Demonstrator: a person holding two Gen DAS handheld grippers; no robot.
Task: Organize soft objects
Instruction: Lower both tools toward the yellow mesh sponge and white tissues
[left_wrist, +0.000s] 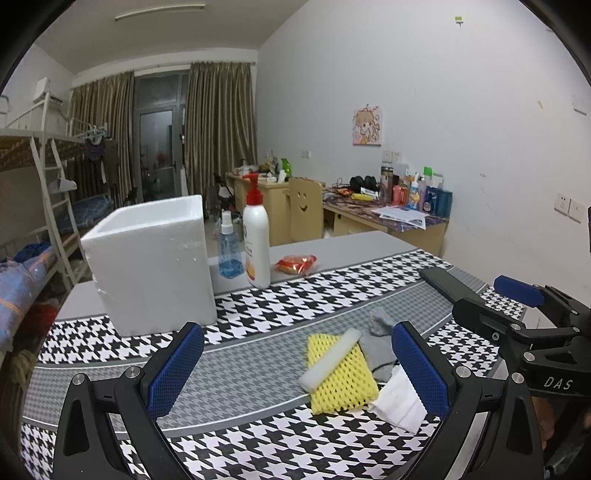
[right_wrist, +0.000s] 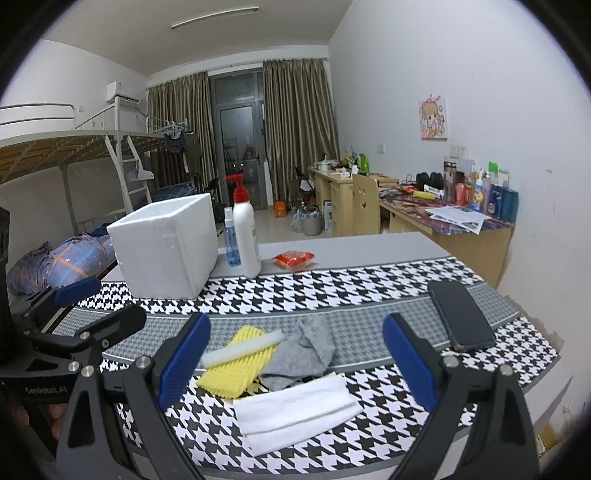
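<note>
The left gripper (left_wrist: 297, 365), jaws spread and empty, hovers short of the pile: a yellow foam net sleeve (left_wrist: 341, 373) with a white foam stick (left_wrist: 328, 360) lying across it, a grey sock (left_wrist: 376, 347) and a folded white cloth (left_wrist: 399, 404) touching alongside. The open white styrofoam box (left_wrist: 151, 266) stands to the left, probably the destination.

In the right wrist view, the right gripper (right_wrist: 295, 360) gapes over the same pile. Grabbing the sleeve could roll the stick off. The black phone (right_wrist: 460, 315), white pump bottle (right_wrist: 245, 236) and blue spray bottle (right_wrist: 232, 240) stand nearby.
</note>
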